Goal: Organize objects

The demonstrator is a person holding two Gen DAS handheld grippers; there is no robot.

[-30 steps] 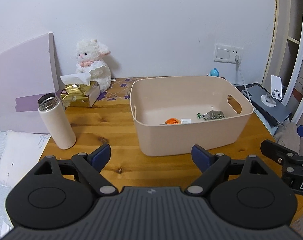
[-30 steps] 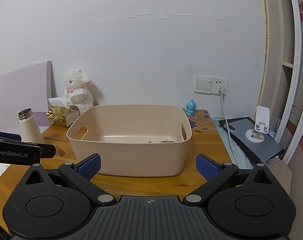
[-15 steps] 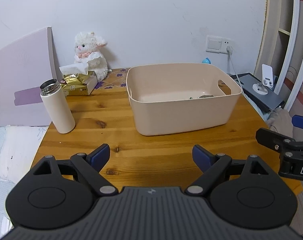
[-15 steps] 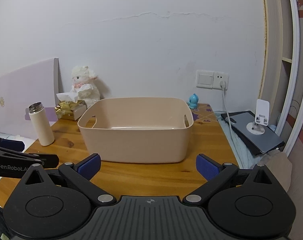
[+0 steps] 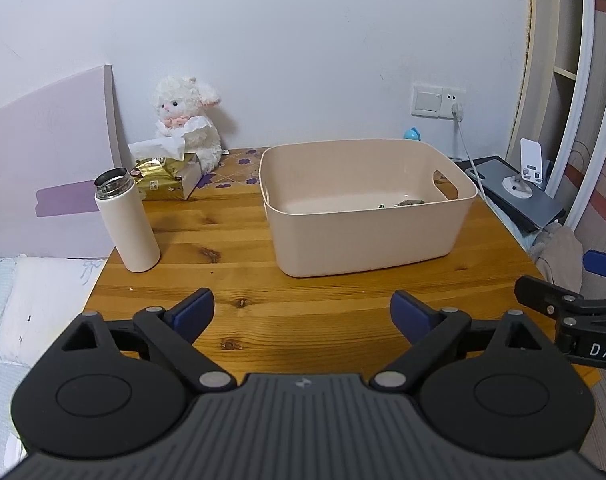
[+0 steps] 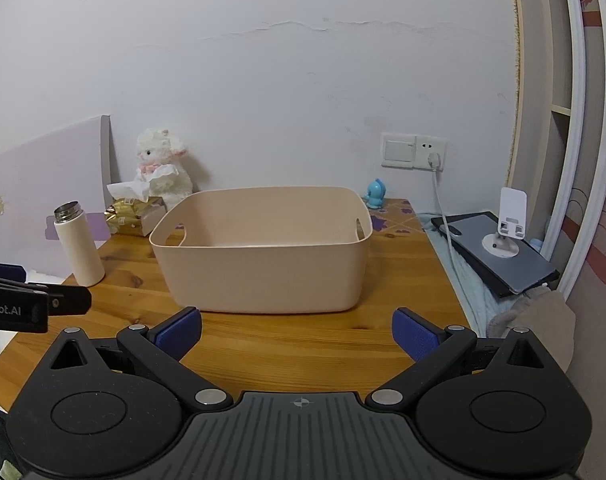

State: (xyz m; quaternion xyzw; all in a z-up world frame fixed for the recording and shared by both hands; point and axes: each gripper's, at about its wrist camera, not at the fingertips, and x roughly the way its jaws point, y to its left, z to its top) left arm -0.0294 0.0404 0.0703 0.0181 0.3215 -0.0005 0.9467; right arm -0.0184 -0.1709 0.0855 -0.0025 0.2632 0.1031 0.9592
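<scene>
Both the left gripper (image 5: 303, 314) and right gripper (image 6: 297, 332) gape empty; ahead stands the beige bin (image 5: 367, 236), a white flask (image 5: 127, 224) front-left on the bench (image 5: 303, 300).

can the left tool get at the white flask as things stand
Probably yes. The left tool is open and holds nothing, and the white flask stands upright and uncapped near the table's left edge, with bare wood between them. The beige bin sits apart to its right, clear of the path.
</scene>
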